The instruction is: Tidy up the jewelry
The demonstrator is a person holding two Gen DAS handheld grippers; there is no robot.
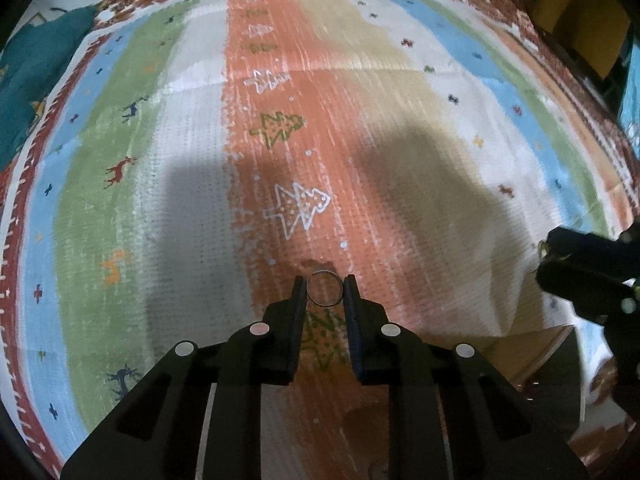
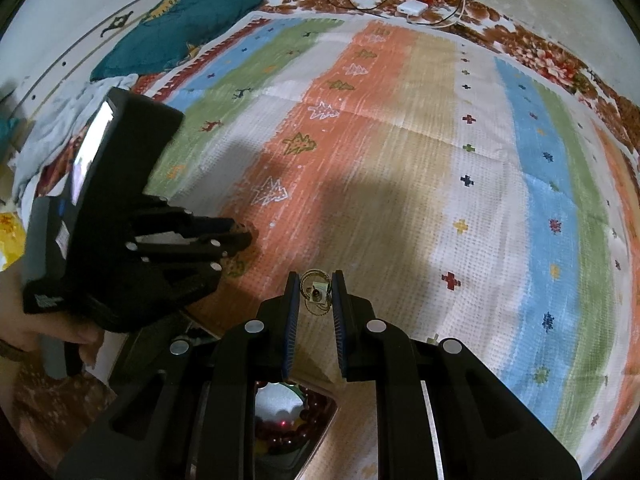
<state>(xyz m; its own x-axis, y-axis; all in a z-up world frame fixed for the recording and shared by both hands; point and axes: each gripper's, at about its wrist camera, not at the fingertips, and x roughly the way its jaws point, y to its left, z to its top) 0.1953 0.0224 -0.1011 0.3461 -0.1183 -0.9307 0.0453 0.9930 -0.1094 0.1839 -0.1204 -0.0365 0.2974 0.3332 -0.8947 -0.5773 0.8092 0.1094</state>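
Observation:
My left gripper is shut on a thin silver hoop ring, held between its fingertips above the striped mat. My right gripper is shut on a gold hoop earring with a small tag, held above the mat. The left gripper also shows from the side in the right wrist view. The right gripper shows at the right edge of the left wrist view. An open jewelry box with dark red beads lies below the right gripper.
A teal cloth lies at the mat's far left corner. A white charger with cables sits at the far edge. A brown box edge shows at lower right in the left wrist view.

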